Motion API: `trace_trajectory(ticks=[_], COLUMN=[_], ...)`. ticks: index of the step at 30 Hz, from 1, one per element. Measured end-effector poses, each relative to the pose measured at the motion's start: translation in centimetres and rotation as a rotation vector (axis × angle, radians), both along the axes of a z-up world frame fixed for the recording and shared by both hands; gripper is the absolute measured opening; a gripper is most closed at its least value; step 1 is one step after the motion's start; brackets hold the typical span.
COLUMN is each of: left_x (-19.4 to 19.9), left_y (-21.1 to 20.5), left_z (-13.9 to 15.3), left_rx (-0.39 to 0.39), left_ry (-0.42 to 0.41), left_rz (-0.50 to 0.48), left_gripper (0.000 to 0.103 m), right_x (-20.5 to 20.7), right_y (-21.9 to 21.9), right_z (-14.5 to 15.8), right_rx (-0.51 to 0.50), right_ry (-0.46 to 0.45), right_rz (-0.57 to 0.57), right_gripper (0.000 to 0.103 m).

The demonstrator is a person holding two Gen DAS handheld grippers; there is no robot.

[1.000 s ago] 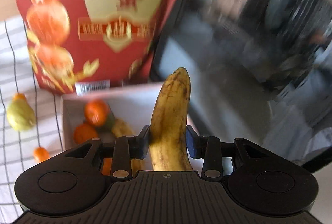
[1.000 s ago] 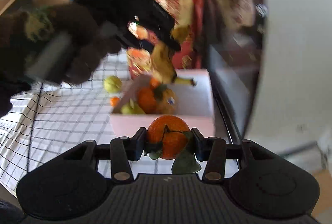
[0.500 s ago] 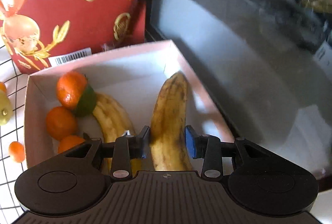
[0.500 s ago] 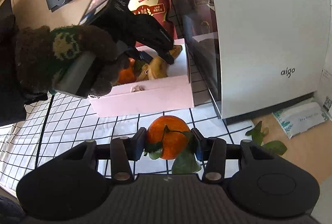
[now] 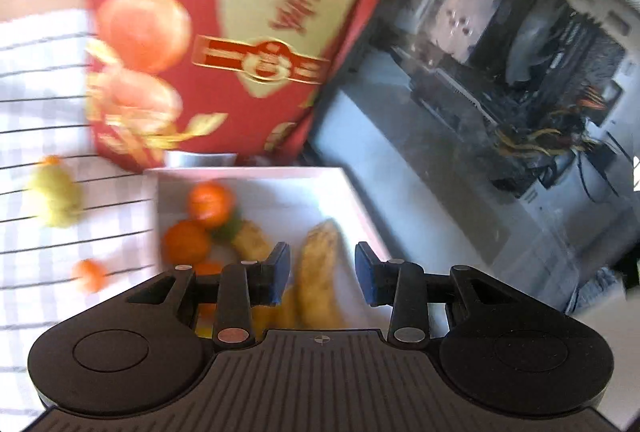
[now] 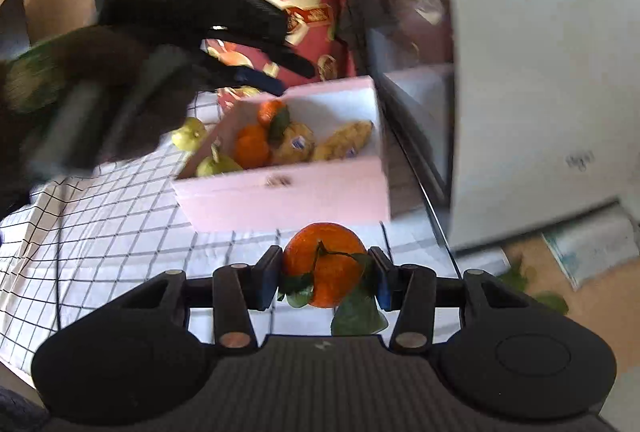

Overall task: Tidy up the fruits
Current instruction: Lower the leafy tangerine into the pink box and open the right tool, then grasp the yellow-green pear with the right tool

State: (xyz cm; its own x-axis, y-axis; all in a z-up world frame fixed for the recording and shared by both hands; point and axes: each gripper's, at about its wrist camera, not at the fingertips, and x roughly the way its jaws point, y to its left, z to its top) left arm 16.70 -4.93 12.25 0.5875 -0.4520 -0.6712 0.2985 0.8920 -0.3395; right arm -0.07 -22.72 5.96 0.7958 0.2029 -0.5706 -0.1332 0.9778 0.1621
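The left tool (image 5: 322, 272) hangs empty above the pink box (image 6: 288, 188), its jaws just narrowed around nothing; the banana (image 5: 320, 272) lies in the box beside oranges (image 5: 186, 242). The right tool (image 6: 326, 278) grips a leafy orange (image 6: 324, 264) over the checked cloth (image 6: 112, 232), near the box's front wall.

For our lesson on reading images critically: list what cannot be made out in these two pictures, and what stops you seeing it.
- Left wrist view: lettering on the red bag is lost to motion blur.
- Left wrist view: the near end of the box is hidden behind the left hand-held gripper.
- Right wrist view: the logo on the white case is blurred.
- Right wrist view: the box label is too small and smeared.
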Motion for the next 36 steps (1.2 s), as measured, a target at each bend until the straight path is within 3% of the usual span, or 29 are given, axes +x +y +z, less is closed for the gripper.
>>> trace_trajectory(ticks=[6, 11, 13, 17, 27, 34, 36], left_x=[-6.4, -8.7, -9.1, -9.7, -9.6, -10.3, -10.7], left_y=[5.4, 8.5, 9.8, 11.9, 15.0, 18.8, 19.7], left_z=[-1.3, -2.4, -2.6, -3.1, -3.8, -3.8, -4.0], left_rx=[0.070, 0.066, 0.066, 0.089, 0.121, 0.089, 0.074], left_ry=[0.031, 0.073, 0.083, 0.078, 0.090, 0.095, 0.096], left_rz=[0.066, 0.116, 0.143, 0.190, 0.260, 0.299, 0.305], left_gripper=[0.040, 0.040, 0.040, 0.040, 0.040, 0.040, 0.040], right_x=[4.5, 9.7, 10.7, 9.5, 6.9, 11.7, 14.3], right_y=[2.6, 3.9, 4.3, 4.9, 10.4, 15.5, 17.4], right_z=[2.7, 2.3, 1.7, 1.2, 3.1, 4.7, 5.1], right_rx=[-0.183, -0.228, -0.246, -0.229, -0.219, -0.118, -0.137], right_ry=[-0.100, -0.119, -0.103, -0.085, -0.058, 0.040, 0.065], right_rz=[-0.018, -0.096, -0.118, -0.117, 0.055, 0.186, 0.238], right_gripper=[0.046, 0.046, 0.053, 0.063, 0.064, 0.064, 0.064])
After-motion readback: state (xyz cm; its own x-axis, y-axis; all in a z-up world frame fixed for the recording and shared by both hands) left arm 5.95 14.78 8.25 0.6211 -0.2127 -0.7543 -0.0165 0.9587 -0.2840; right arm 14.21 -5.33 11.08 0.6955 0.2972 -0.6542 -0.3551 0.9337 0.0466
